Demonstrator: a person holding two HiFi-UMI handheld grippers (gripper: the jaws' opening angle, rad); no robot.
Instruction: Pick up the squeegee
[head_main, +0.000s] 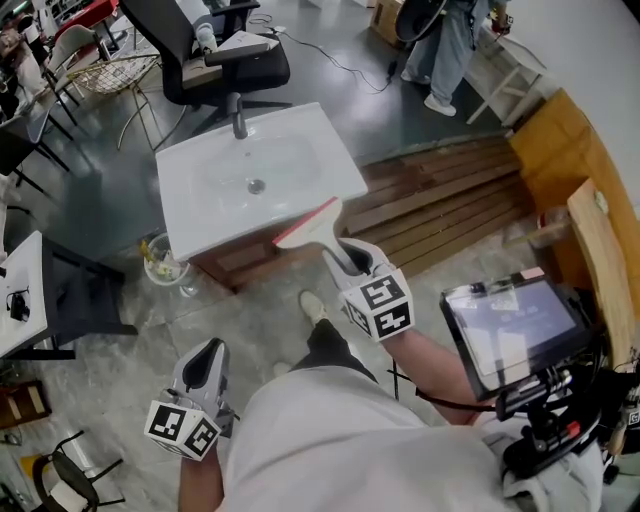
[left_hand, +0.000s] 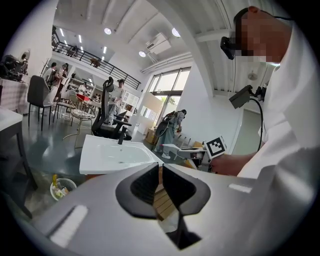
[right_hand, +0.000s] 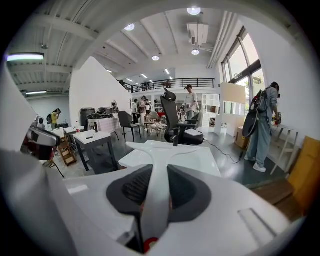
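Observation:
The squeegee (head_main: 312, 224) is white with a red blade edge. It is held up in front of the near right corner of the white sink (head_main: 200, 205). My right gripper (head_main: 347, 262) is shut on its handle, and the head sticks out past the jaws toward the sink. In the right gripper view the white handle (right_hand: 161, 159) runs between the dark pads (right_hand: 131, 190). My left gripper (head_main: 206, 362) hangs low at the left, away from the sink, with its jaws together and nothing in them. The left gripper view also shows the left gripper (left_hand: 160, 171) holding nothing.
The sink has a dark faucet (head_main: 240, 118) at its far edge. A small waste basket (head_main: 160, 258) stands on the floor at its left. Wooden planks (head_main: 450, 200) lie to the right, an office chair (head_main: 215, 50) is behind, and a person (head_main: 445, 45) stands far off. A screen (head_main: 510, 322) is at my right.

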